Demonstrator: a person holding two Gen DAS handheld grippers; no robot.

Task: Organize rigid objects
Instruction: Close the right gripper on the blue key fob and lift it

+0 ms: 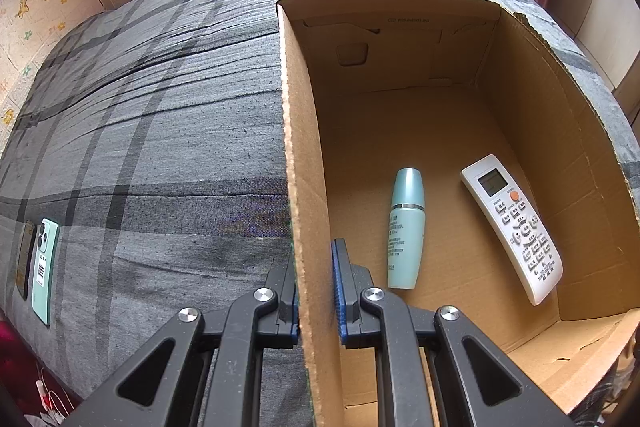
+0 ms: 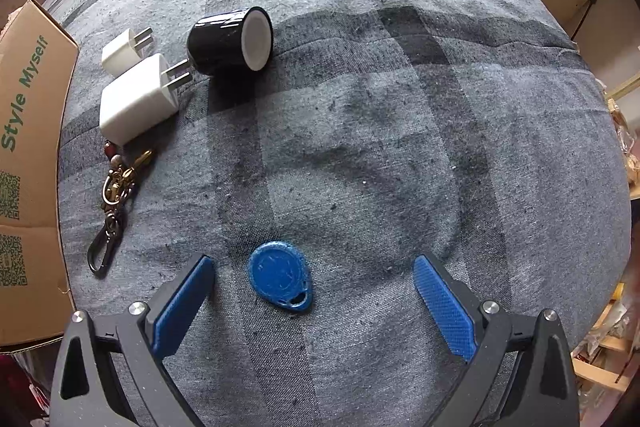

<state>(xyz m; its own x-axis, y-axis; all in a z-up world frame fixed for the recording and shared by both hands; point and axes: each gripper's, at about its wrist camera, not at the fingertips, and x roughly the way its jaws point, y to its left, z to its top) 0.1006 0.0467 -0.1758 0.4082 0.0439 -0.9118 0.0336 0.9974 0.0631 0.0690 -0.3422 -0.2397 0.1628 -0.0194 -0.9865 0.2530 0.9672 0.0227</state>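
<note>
My left gripper [image 1: 316, 291] is shut on the left wall of an open cardboard box [image 1: 304, 155], one finger outside and one inside. A teal bottle [image 1: 406, 227] and a white remote control [image 1: 514, 227] lie on the box floor. My right gripper [image 2: 314, 301] is open just above the bed, its fingers either side of a blue key fob [image 2: 280, 275]. Beyond it lie a black cylinder [image 2: 230, 41], a large white charger [image 2: 138, 99], a small white charger [image 2: 126, 51] and a keychain [image 2: 116, 199].
Everything rests on a grey plaid bed cover [image 1: 160, 107]. A mint-green phone [image 1: 45, 267] and a dark flat object [image 1: 25, 255] lie at the bed's left edge. The box's printed outer side [image 2: 28, 163] stands left of the right gripper.
</note>
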